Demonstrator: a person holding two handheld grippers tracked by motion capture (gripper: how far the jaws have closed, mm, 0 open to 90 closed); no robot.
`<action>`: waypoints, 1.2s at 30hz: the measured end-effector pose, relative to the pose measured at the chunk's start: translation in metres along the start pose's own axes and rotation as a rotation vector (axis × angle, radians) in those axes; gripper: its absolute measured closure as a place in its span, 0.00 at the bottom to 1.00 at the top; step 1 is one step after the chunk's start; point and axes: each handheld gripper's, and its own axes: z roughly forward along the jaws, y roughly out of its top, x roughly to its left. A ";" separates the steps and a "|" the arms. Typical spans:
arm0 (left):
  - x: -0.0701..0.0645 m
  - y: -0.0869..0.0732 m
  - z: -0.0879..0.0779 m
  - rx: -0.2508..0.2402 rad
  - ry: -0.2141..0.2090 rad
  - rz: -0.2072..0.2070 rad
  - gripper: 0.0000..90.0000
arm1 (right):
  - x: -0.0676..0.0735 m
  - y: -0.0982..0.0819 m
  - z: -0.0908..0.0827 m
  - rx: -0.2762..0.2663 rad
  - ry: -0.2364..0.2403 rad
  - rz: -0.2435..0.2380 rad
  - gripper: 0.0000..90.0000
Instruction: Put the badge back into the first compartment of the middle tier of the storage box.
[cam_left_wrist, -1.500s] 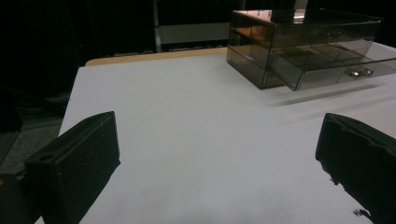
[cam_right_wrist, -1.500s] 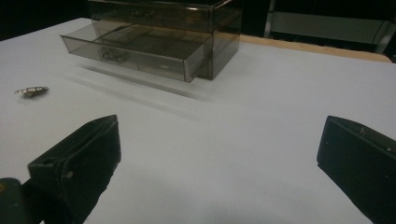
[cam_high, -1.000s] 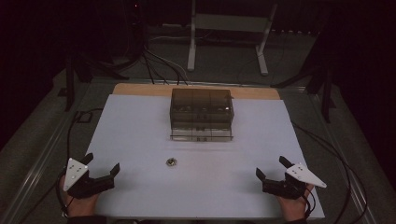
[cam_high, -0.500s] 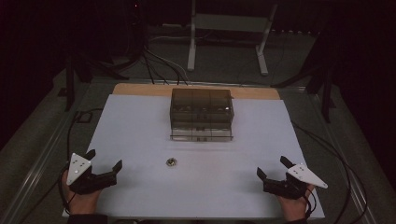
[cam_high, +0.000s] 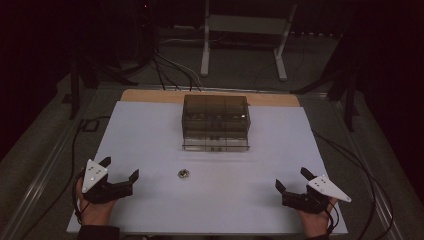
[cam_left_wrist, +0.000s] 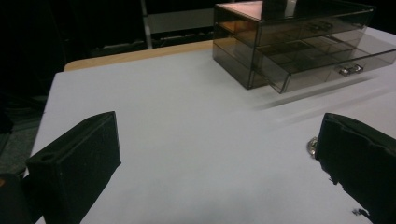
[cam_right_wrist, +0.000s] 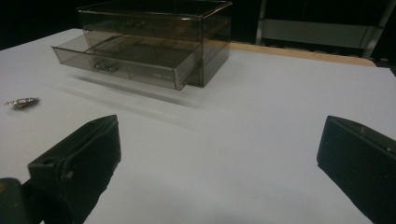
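Left gripper (cam_high: 118, 173): lower left of the high view, jaws spread wide, holding nothing.
Right gripper (cam_high: 290, 181): lower right of the high view, jaws likewise spread, empty.
Small metal piece (cam_high: 183, 173): lies flat on the white counter (cam_high: 150, 130), just below centre frame; shiny, roundish, too small to identify further.
Drawer box (cam_high: 216, 122): smoky clear plastic, upper centre, bottom drawer pulled out toward the person.
Key relation: the piece lies up and to the right of the left gripper, near it; the right gripper is well apart from it on the far side. In the left gripper view the piece (cam_left_wrist: 311, 145) peeks out beside the right-hand jaw.
Long axis: none evident; any approach angle looks workable.
Judgement: the left hand is better placed to pick up; the open drawer is the likely destination.
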 end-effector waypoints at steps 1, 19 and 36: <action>0.000 0.000 0.000 0.000 0.000 0.000 0.01 | 0.000 0.000 0.000 0.000 0.000 0.000 0.00; -0.023 0.012 0.028 0.019 -0.072 0.042 0.01 | 0.000 0.000 0.001 0.004 0.003 0.003 0.00; -0.045 0.012 0.051 0.058 -0.124 0.070 0.01 | -0.001 0.000 0.001 0.005 0.006 0.006 0.00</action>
